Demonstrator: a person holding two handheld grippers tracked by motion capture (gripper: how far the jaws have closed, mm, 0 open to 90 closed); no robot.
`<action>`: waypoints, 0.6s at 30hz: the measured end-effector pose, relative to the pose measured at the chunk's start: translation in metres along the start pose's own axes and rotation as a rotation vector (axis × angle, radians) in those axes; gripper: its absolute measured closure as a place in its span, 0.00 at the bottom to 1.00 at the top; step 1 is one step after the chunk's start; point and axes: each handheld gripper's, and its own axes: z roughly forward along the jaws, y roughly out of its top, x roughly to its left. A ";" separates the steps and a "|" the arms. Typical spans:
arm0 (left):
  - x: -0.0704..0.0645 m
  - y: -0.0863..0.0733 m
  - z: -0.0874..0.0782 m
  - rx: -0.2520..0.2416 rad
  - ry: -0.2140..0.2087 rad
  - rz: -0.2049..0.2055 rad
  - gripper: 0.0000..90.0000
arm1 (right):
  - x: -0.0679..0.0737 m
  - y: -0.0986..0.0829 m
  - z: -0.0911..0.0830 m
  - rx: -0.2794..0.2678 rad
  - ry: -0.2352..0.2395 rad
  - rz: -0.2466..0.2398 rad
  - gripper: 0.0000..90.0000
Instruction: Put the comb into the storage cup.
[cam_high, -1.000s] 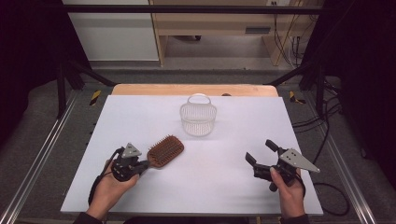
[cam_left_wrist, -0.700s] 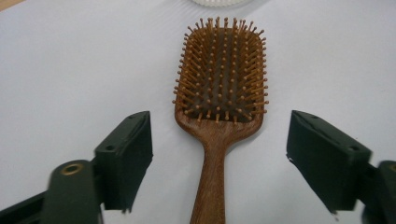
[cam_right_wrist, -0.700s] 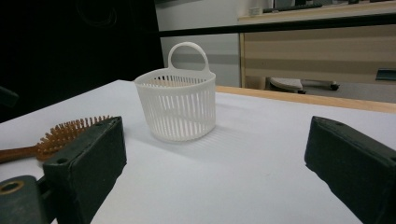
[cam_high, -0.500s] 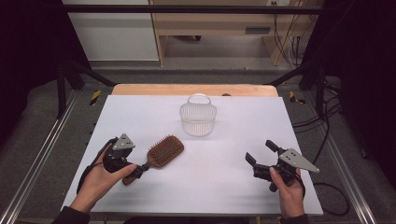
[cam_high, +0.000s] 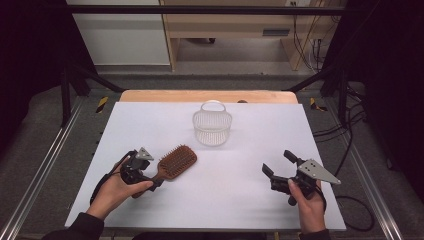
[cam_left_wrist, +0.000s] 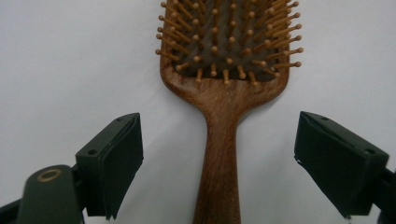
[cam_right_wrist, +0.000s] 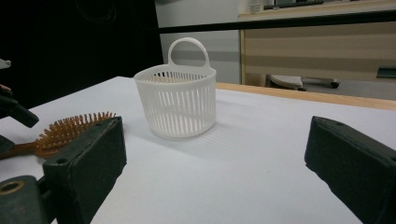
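A brown wooden paddle hairbrush (cam_high: 176, 161) lies bristles up on the white table, left of centre. My left gripper (cam_high: 151, 176) is at its handle end. In the left gripper view the jaws stand wide apart on either side of the brush handle (cam_left_wrist: 219, 154) without touching it, so the left gripper (cam_left_wrist: 218, 120) is open. A white slatted plastic basket (cam_high: 212, 125) with a loop handle stands upright at mid-table, farther back. My right gripper (cam_high: 276, 161) hovers at the right front, open and empty, facing the basket (cam_right_wrist: 177, 100) and the brush (cam_right_wrist: 70, 128).
The white table (cam_high: 250, 200) has a wooden strip along its far edge (cam_high: 210, 96). Metal rails run down both sides of the table. Cables lie on the floor at the right.
My left hand drew back to the left half a second ago and has come back over the brush handle, jaws astride it. The brush, basket and right gripper have stayed put.
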 end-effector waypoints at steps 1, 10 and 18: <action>0.000 0.000 0.001 0.000 -0.004 -0.002 0.24 | 0.000 0.000 0.000 0.001 0.000 0.000 0.06; 0.000 0.000 0.005 0.027 -0.044 0.025 0.44 | 0.000 0.000 0.000 0.003 0.002 -0.003 0.06; -0.001 0.000 0.009 0.061 -0.050 0.040 0.62 | 0.000 0.000 0.000 0.003 0.002 -0.004 0.06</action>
